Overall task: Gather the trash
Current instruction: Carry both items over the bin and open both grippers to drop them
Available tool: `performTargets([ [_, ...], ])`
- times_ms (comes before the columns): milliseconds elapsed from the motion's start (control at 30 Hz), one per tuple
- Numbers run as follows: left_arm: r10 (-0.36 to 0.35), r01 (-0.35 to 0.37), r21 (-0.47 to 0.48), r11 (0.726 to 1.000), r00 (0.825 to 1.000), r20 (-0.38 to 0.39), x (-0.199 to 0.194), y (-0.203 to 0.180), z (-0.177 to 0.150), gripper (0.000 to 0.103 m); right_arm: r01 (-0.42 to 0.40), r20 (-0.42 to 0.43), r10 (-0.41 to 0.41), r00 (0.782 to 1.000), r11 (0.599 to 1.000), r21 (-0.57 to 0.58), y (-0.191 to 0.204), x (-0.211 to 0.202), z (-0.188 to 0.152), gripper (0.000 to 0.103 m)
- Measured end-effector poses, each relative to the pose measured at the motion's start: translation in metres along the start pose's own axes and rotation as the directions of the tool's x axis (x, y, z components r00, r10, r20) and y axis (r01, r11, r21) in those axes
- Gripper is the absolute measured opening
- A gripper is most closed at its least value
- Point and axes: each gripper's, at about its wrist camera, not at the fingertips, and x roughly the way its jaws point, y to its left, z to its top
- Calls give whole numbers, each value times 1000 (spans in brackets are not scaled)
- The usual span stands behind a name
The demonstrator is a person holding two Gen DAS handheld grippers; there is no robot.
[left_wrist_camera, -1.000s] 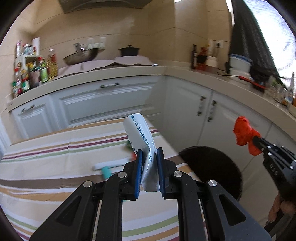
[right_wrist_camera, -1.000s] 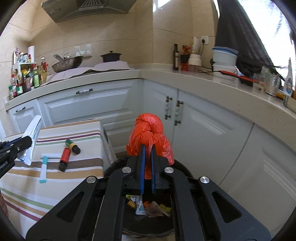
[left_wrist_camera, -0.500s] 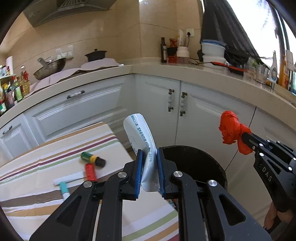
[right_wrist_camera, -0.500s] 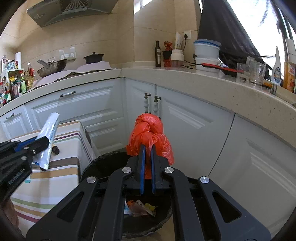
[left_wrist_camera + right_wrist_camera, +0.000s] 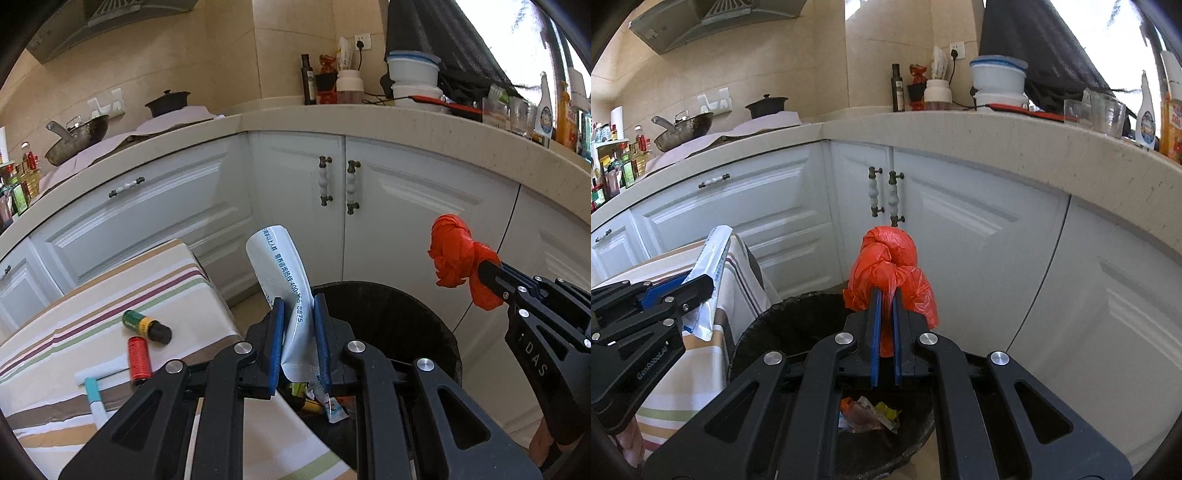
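Note:
My left gripper point(image 5: 298, 306) is shut on a white wrapper with blue print point(image 5: 282, 273) and holds it upright over the near rim of the black trash bin point(image 5: 399, 314). It also shows in the right wrist view point(image 5: 701, 286) at the left, with the wrapper point(image 5: 714, 266). My right gripper point(image 5: 884, 295) is shut on a knotted red plastic bag point(image 5: 890, 266) above the bin point(image 5: 798, 317). In the left wrist view the red bag point(image 5: 458, 258) hangs at the right, over the bin's far side. Trash lies in the bin's bottom point(image 5: 868, 411).
A table with a striped cloth point(image 5: 74, 306) stands left of the bin, carrying a green-yellow bottle point(image 5: 146, 325), a red bottle point(image 5: 138, 356) and a white-teal pen point(image 5: 94, 391). White cabinets point(image 5: 388, 206) and a cluttered counter point(image 5: 406, 125) close in behind.
Both grippers have moved right from the table toward the bin, each keeping its hold. The bin now fills the lower middle of both views.

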Motion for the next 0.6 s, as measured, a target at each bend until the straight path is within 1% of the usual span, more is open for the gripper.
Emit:
performTargets([
  [67, -1, 2, 6, 1000, 1000, -6, 6, -2, 1, 17, 0, -10, 0, 1000, 1000, 5, -2, 6, -1, 5],
  [167, -5, 5, 13, 1000, 1000, -17, 14, -4, 2, 24, -3, -34, 3, 999, 1000, 2, -3, 17, -3, 7],
  [200, 0, 1, 12, 1000, 1000, -20, 16, -4, 2, 31, -2, -41, 2, 999, 1000, 3, -3, 20, -4, 8],
  [233, 3, -3, 9, 1000, 1000, -22, 18, -3, 2, 41, 1, -42, -1, 999, 1000, 8, -4, 23, -4, 11],
  [267, 4, -4, 3, 1000, 1000, -22, 19, -3, 2, 44, 2, -45, -1, 999, 1000, 9, -4, 24, -4, 17],
  [333, 6, -6, -13, 1000, 1000, -22, 19, 0, 2, 49, 8, -46, -7, 999, 1000, 10, -4, 26, -5, 21],
  [433, 16, -17, -27, 1000, 999, -28, 17, 5, 1, 51, 13, -42, -13, 999, 1000, 15, -4, 25, -5, 22],
  [600, 42, -42, -59, 997, 999, -4, -1, 21, 0, 51, 9, -23, -9, 1000, 1000, 6, 1, 16, 0, 22],
])
